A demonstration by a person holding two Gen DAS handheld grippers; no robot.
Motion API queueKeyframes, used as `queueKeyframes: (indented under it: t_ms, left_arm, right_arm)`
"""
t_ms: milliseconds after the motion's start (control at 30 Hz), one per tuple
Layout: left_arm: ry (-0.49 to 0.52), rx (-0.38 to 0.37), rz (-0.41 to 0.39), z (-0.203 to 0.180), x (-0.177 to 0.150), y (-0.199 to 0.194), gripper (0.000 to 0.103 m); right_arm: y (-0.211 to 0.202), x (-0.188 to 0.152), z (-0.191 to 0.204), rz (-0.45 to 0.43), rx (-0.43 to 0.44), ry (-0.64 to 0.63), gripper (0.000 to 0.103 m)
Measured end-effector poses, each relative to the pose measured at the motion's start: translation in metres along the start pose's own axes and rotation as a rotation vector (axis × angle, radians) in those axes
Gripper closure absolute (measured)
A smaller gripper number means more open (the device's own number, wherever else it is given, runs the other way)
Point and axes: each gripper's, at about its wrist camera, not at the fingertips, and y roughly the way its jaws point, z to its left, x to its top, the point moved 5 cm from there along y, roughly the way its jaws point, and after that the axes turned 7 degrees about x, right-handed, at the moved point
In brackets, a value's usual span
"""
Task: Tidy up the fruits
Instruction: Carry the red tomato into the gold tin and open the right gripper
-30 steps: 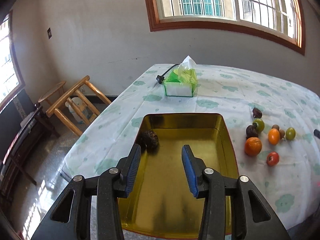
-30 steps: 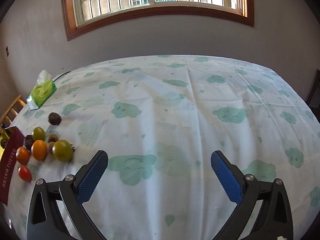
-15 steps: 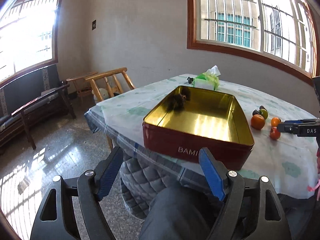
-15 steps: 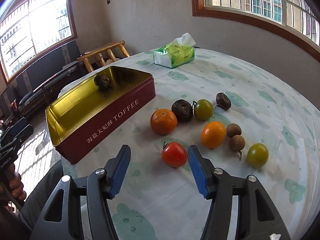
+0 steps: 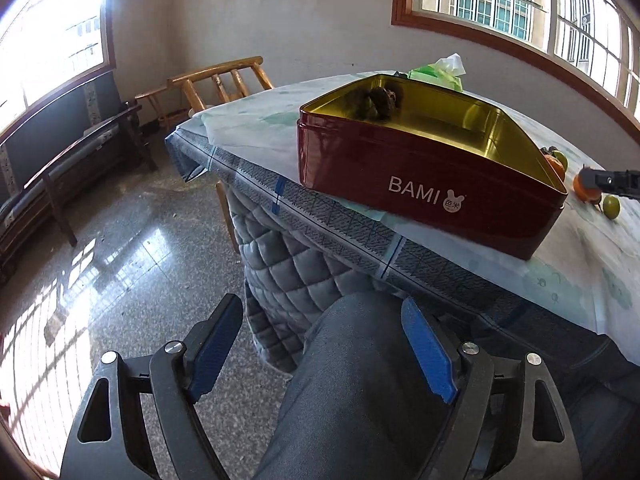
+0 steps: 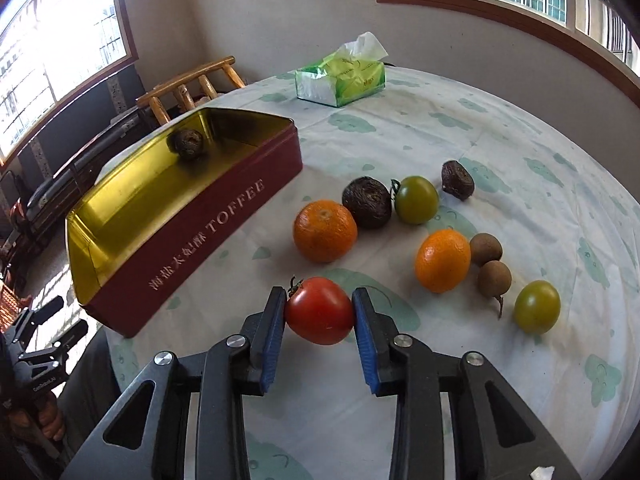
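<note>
- Far left, low beside the table: left gripper (image 5: 320, 344) hanging over a grey trouser knee (image 5: 352, 380), blue pads well apart with nothing but the knee behind them; jaws have just been opening, no fruit between them.
- Left on the tablecloth (image 6: 500, 128): red toffee tin (image 6: 200, 232), gold inside, one dark wrinkled fruit (image 6: 188, 142) already lying at its far end. Rigid walls, so fruit dropped from height would likely bounce or bruise (better lowered in).
- Centre, near edge: red tomato (image 6: 320, 310) between the pads of the right gripper (image 6: 318, 312), resting on the cloth, not yet lifted. Jaws have just been closing onto it; both pads look to touch its sides at the widest part.
- Probably light, smooth-skinned and slippery, soft under pressure: a gentle squeeze across the equator seems right, with the stalk (image 6: 295, 283) left clear on the left (hard pinching risks splitting the skin).
- Just beyond: orange (image 6: 325, 230), another dark wrinkled fruit (image 6: 367, 202) touching it, a green tomato (image 6: 417, 199), a third shrivelled dark fruit (image 6: 458, 180).
- Further right: second orange (image 6: 442, 260), firmer and rough-skinned, likely easier to grip; two small brown fruits (image 6: 490, 262) close together, hard-shelled by the look and apt to roll.
- Far right: second green tomato (image 6: 537, 306), standing apart.
</note>
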Motion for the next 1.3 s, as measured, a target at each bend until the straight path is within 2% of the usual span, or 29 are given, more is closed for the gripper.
queueKeyframes:
  t_ms: [133, 267, 467, 733, 933, 1033, 1067, 1133, 1233, 1300]
  left_arm:
    - [0.007, 0.017, 0.018, -0.001, 0.001, 0.005, 0.019]
    - [0.041, 0.032, 0.013, -0.006, 0.001, 0.006, 0.017]
    - [0.039, 0.028, 0.021, -0.002, 0.002, 0.011, 0.013]
    - [0.025, 0.024, 0.043, 0.002, 0.0, 0.015, 0.013]
    - [0.016, 0.02, 0.063, 0.003, 0.0, 0.02, 0.013]
    - [0.015, 0.019, 0.071, 0.003, 0.0, 0.021, 0.013]
    - [0.015, 0.02, 0.073, 0.003, -0.001, 0.021, 0.013]
    - [0.014, 0.02, 0.078, 0.004, -0.001, 0.022, 0.013]
    - [0.014, 0.021, 0.083, 0.004, -0.002, 0.023, 0.013]
    - [0.016, 0.024, 0.085, 0.003, -0.001, 0.024, 0.013]
  right_arm:
    - [0.0, 0.038, 0.057, -0.021, 0.109, -0.103, 0.072]
    - [0.032, 0.069, 0.099, 0.022, 0.19, -0.162, 0.072]
    - [0.091, 0.091, 0.123, 0.143, 0.2, -0.162, 0.072]
    - [0.132, 0.109, 0.127, 0.22, 0.168, -0.12, 0.071]
    - [0.136, 0.121, 0.129, 0.181, 0.185, -0.079, 0.07]
    - [0.129, 0.127, 0.133, 0.124, 0.227, -0.055, 0.069]
    - [0.124, 0.129, 0.133, 0.097, 0.245, -0.047, 0.067]
    - [0.11, 0.13, 0.132, 0.045, 0.252, -0.042, 0.053]
    - [0.083, 0.125, 0.125, -0.032, 0.252, -0.04, 0.046]
    - [0.06, 0.115, 0.113, -0.076, 0.221, -0.037, 0.041]
